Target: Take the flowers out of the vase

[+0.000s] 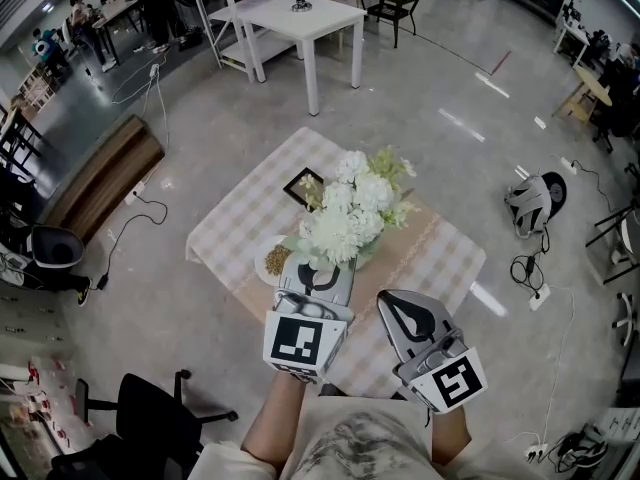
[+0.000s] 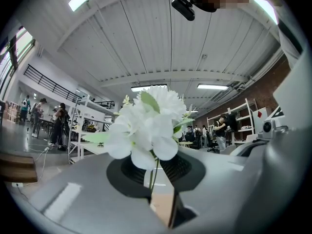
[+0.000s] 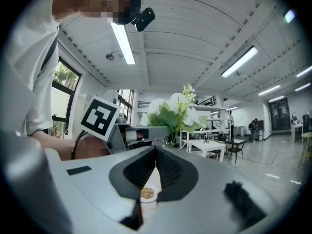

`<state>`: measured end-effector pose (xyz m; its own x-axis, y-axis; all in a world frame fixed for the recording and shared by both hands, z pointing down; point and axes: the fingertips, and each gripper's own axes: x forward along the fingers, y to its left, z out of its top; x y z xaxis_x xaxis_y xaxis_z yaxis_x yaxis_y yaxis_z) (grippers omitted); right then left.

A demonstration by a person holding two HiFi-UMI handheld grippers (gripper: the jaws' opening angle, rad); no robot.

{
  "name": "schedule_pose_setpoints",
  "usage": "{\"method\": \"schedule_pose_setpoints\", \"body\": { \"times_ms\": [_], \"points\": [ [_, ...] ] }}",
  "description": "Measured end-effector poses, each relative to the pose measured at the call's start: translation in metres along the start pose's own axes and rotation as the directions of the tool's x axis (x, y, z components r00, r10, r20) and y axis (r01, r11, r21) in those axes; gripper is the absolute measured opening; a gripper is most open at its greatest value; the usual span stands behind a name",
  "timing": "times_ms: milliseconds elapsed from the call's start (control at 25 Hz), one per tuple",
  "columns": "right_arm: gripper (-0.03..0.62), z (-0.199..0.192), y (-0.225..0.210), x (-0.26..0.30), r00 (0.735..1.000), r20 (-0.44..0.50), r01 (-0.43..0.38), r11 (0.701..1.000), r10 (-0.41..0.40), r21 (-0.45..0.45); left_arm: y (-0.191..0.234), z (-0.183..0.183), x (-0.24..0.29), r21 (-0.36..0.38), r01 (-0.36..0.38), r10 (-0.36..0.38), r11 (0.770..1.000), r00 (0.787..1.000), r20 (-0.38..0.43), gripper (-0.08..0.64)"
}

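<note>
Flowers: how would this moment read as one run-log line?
flowers: white bunch above table | left gripper: shut on flowers' stems | right gripper: shut, empty, beside left

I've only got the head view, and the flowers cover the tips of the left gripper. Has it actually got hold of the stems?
Observer: Yes. The left gripper view shows the left gripper shut on thin green stems, right under the white flowers.
Operator: And the right gripper, is it carrying anything?
Observer: No. In its own view the right gripper is shut, with nothing between its pads.
</note>
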<state>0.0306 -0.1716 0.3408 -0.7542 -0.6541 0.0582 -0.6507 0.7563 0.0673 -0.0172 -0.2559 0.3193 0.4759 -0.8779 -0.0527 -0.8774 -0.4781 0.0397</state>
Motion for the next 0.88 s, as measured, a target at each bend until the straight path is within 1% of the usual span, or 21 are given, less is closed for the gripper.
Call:
{"method": "schedule_pose_setpoints", "body": {
  "times_ms": [160, 320, 640, 760, 880],
  "points": [
    [0.015, 0.004, 0.003, 0.0, 1.0, 0.009, -0.003, 1.0, 0.003, -0.006, 0.002, 0.008, -0.005, 0.023, -0.001, 0.001, 1.0, 1.0, 0.023, 0.075],
    [0.015, 0.006, 0.007, 0.001, 1.0, 0.005, -0.011, 1.0, 0.011, -0.014, 0.004, 0.011, -0.012, 0.025, 0.001, -0.002, 1.0, 1.0, 0.027, 0.074],
    [0.015, 0.007, 0.015, 0.003, 1.0, 0.01, -0.021, 1.0, 0.021, -0.015, 0.009, 0.001, -0.029, 0.011, -0.015, 0.015, 1.0, 1.0, 0.004, 0.074],
    [0.016, 0.008, 0.018, 0.003, 1.0, 0.009, -0.025, 1.0, 0.025, -0.016, 0.006, -0.002, -0.036, -0.012, -0.012, 0.011, 1.0, 1.0, -0.016, 0.074],
    [0.015, 0.009, 0.019, 0.001, 1.0, 0.013, -0.022, 1.0, 0.022, -0.016, 0.005, -0.006, -0.042, -0.002, -0.008, 0.008, 1.0, 1.0, -0.015, 0.074]
  ]
}}
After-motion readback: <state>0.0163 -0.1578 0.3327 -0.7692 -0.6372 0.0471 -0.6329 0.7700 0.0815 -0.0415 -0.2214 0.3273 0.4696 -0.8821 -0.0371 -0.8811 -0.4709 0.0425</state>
